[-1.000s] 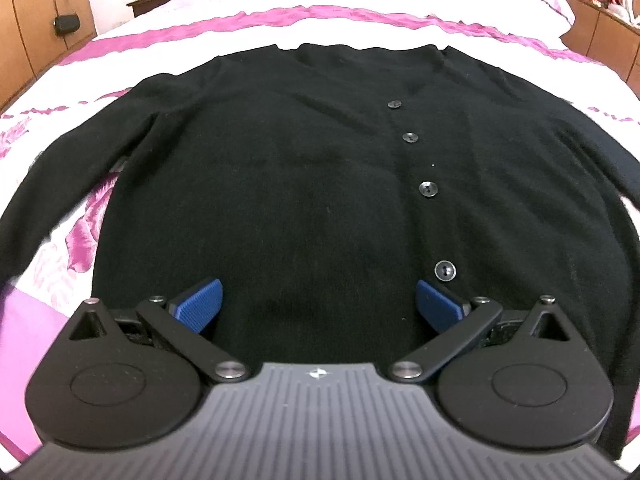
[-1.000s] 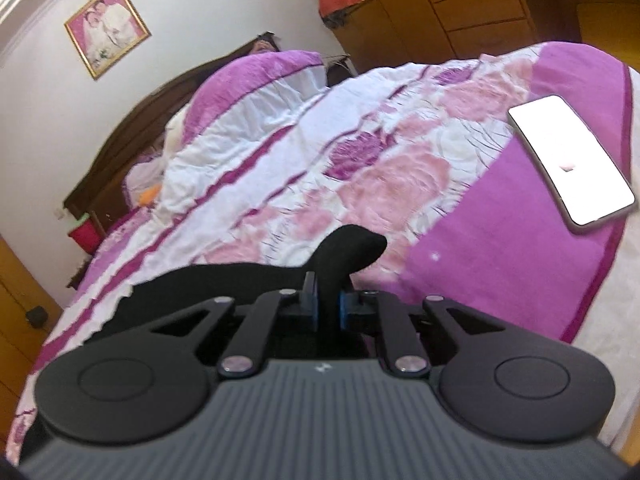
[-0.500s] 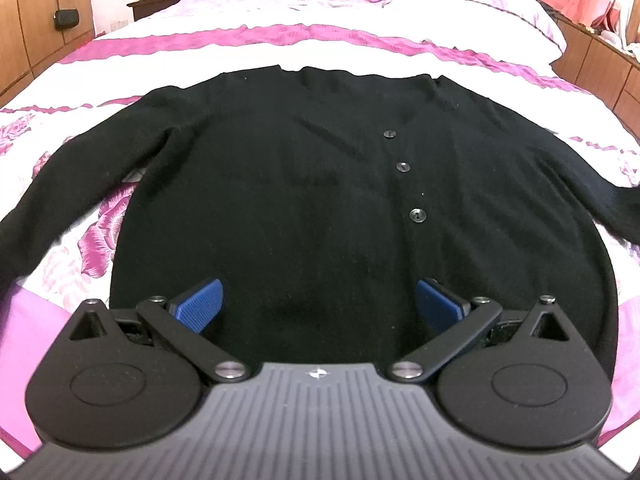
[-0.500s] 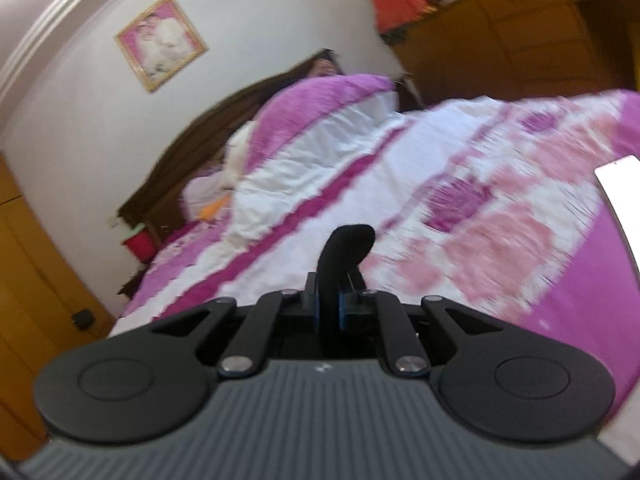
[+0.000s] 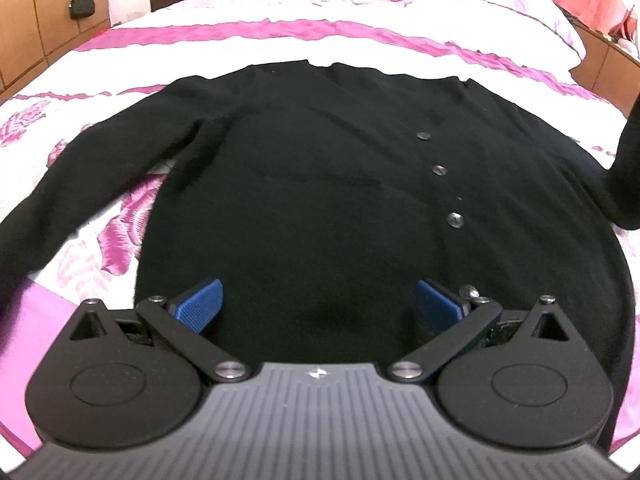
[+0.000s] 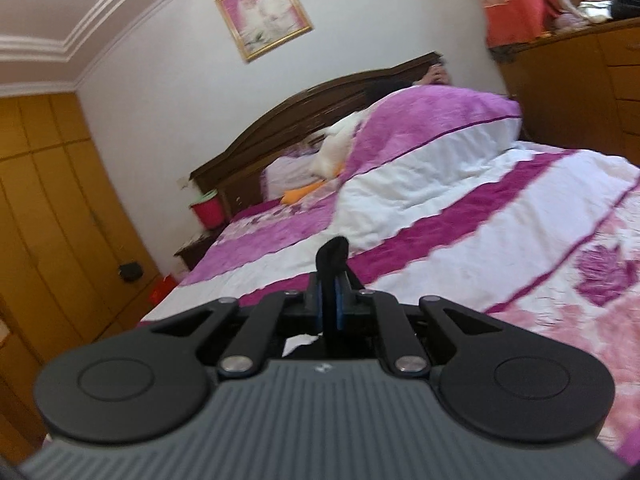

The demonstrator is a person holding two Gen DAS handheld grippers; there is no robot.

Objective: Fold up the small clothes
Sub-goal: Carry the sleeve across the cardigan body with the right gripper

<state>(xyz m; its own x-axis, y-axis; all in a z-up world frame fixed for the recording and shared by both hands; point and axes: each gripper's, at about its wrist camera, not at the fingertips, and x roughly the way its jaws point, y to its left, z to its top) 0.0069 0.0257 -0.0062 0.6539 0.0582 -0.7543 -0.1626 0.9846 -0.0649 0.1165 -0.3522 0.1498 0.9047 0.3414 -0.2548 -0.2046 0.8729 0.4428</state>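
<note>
A black buttoned cardigan (image 5: 320,184) lies face up on the bed, collar far, hem near. My left gripper (image 5: 320,304) is open above the hem, blue pads (image 5: 198,304) wide apart and empty. The cardigan's left sleeve (image 5: 80,184) lies flat on the bedspread. Its right sleeve (image 5: 624,168) is lifted at the right edge of the left wrist view. My right gripper (image 6: 329,300) is shut on that sleeve's cuff (image 6: 332,256), which sticks up between the pads, well above the bed.
The bed has a pink and white floral bedspread (image 5: 100,224) with pillows (image 6: 432,120) at the headboard. Wooden wardrobes (image 6: 48,220) stand on the left, a dresser (image 6: 580,80) on the right. A red bin (image 6: 208,210) sits on a nightstand.
My right gripper has risen and tilted up with the cuff, so the phone and near bedspread left its view. The right sleeve now hangs lifted. My left gripper pulled back slightly and stays open.
</note>
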